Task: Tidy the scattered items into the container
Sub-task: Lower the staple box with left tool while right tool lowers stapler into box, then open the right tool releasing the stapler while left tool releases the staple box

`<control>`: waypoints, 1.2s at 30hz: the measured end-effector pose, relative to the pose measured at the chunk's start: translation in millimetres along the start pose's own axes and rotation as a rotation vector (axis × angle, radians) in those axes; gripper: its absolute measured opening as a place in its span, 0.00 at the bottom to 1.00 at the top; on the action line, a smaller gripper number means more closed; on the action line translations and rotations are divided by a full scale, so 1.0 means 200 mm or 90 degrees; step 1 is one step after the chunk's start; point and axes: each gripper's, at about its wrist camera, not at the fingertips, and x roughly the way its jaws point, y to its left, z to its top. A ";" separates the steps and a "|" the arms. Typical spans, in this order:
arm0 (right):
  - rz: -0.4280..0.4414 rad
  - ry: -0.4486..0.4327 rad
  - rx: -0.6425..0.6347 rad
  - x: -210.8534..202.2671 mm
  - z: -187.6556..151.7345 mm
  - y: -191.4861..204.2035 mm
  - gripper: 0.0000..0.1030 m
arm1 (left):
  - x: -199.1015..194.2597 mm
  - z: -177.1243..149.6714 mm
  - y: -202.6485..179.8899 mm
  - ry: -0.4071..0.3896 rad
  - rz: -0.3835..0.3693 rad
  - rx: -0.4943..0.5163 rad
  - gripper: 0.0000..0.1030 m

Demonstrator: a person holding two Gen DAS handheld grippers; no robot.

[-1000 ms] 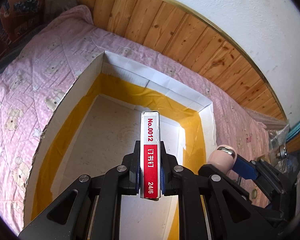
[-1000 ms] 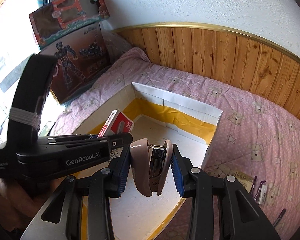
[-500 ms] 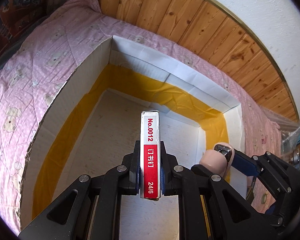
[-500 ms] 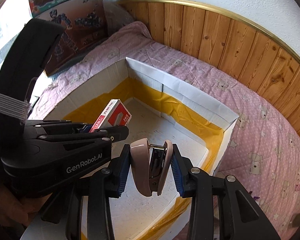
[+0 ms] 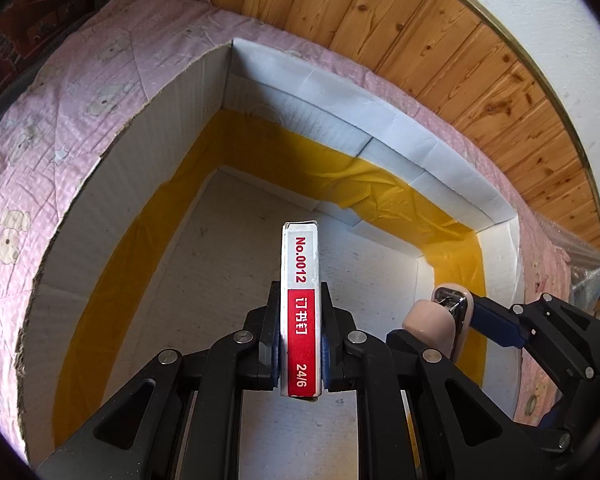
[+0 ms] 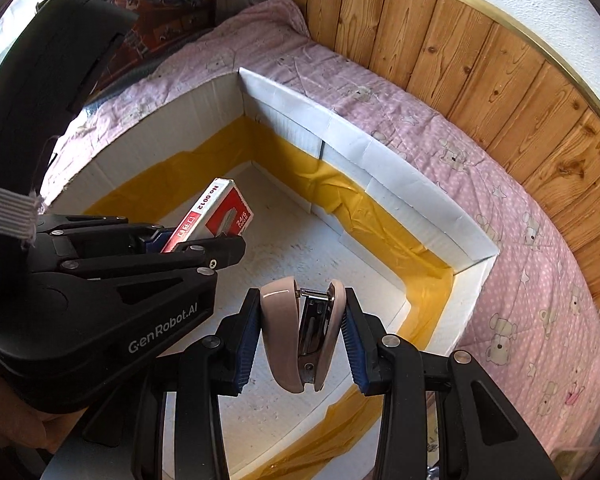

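Note:
My left gripper is shut on a red and white staple box, held on edge over the inside of the white container with yellow tape along its lower walls. The box also shows in the right wrist view. My right gripper is shut on a pink stapler, held over the container's floor. The stapler also shows at the right of the left wrist view. The two grippers are side by side above the box floor.
The container sits on a pink bear-print quilt. A wooden panelled wall runs behind it. Toy boxes stand at the far left corner. Plastic bags lie at the right edge.
Both grippers have moved forward and lower over the container, still holding the staple box and the stapler. The container's inside now fills more of both views.

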 end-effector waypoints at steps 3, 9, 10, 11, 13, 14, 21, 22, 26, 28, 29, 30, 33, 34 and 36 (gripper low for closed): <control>-0.006 0.019 -0.006 0.03 0.02 0.00 0.39 | 0.02 0.01 0.01 0.007 -0.009 -0.004 0.15; -0.008 0.054 -0.021 0.07 0.04 -0.01 0.39 | 0.06 0.04 0.02 0.020 -0.051 -0.001 0.15; -0.007 0.060 -0.025 0.08 0.04 -0.01 0.39 | 0.06 0.05 0.03 0.021 -0.052 0.000 0.15; -0.006 0.065 -0.028 0.08 0.05 -0.01 0.39 | 0.07 0.05 0.03 0.023 -0.058 0.003 0.15; -0.009 0.074 -0.036 0.09 0.06 0.00 0.39 | 0.08 0.05 0.02 0.026 -0.059 0.005 0.15; -0.008 0.076 -0.038 0.09 0.06 0.00 0.39 | 0.08 0.05 0.02 0.028 -0.058 0.005 0.15; 0.008 0.092 -0.068 0.12 0.09 0.07 0.39 | 0.12 0.07 0.01 0.029 0.004 0.032 0.15; 0.004 0.098 -0.071 0.13 0.09 0.08 0.39 | 0.13 0.07 0.01 0.034 0.007 0.029 0.15; -0.006 0.116 -0.069 0.16 0.09 0.07 0.39 | 0.16 0.07 0.01 0.045 0.014 0.028 0.15; 0.008 0.120 -0.049 0.16 0.09 0.05 0.39 | 0.17 0.08 0.01 0.049 0.011 0.025 0.15; 0.016 0.121 -0.039 0.16 0.09 0.04 0.39 | 0.18 0.08 0.01 0.052 0.010 0.023 0.15; 0.026 0.122 -0.024 0.16 0.09 0.03 0.39 | 0.19 0.08 0.02 0.056 0.009 0.019 0.15; 0.025 0.130 -0.012 0.17 0.09 0.01 0.41 | 0.22 0.09 0.03 0.066 0.010 0.011 0.15; 0.019 0.135 -0.012 0.18 0.08 0.01 0.41 | 0.23 0.10 0.03 0.067 0.014 0.010 0.15; 0.011 0.144 -0.005 0.20 0.08 0.02 0.42 | 0.24 0.10 0.04 0.070 0.016 0.007 0.16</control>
